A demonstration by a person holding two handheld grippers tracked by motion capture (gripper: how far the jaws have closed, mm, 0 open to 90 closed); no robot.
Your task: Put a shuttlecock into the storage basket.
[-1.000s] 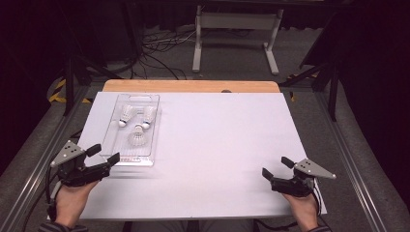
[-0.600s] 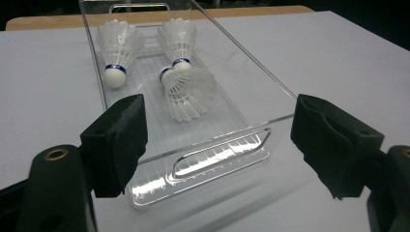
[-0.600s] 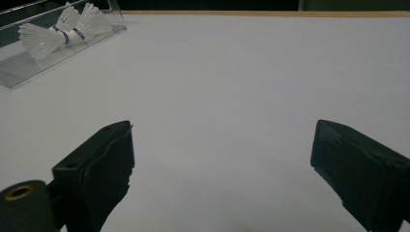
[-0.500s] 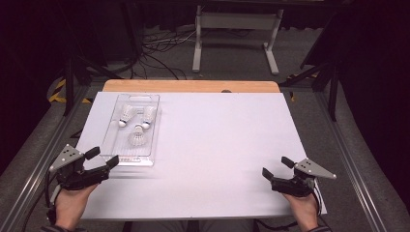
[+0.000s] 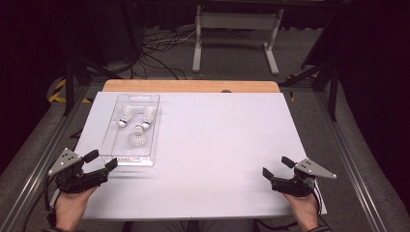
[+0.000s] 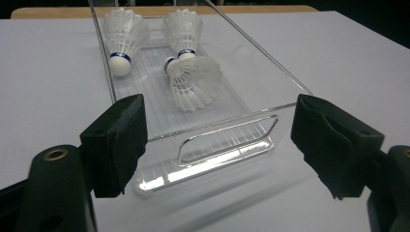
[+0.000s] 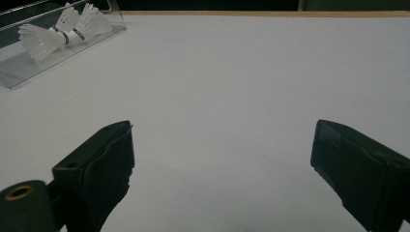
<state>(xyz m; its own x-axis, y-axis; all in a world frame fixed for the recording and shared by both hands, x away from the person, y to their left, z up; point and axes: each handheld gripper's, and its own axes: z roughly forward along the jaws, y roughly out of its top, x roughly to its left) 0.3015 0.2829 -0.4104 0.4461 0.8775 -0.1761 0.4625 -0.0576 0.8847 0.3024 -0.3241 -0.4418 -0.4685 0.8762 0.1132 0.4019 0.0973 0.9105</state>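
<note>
From the high view, a clear rectangular plastic tray (image 5: 117,145) holding three white feathered shuttlecocks (image 5: 137,138) is seen on the white counter (image 5: 217,145), with the left tongs (image 5: 102,161) just before its near end and the right tongs (image 5: 276,167) well apart from it. In the left gripper view, the jaws are spread wide on either side of the tray's near handle (image 6: 227,145). In the right gripper view, the jaws are likewise held apart over bare counter.

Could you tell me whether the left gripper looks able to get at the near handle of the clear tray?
Probably yes: the left gripper is open, facing the clear tray handle, with nothing between them.
</note>
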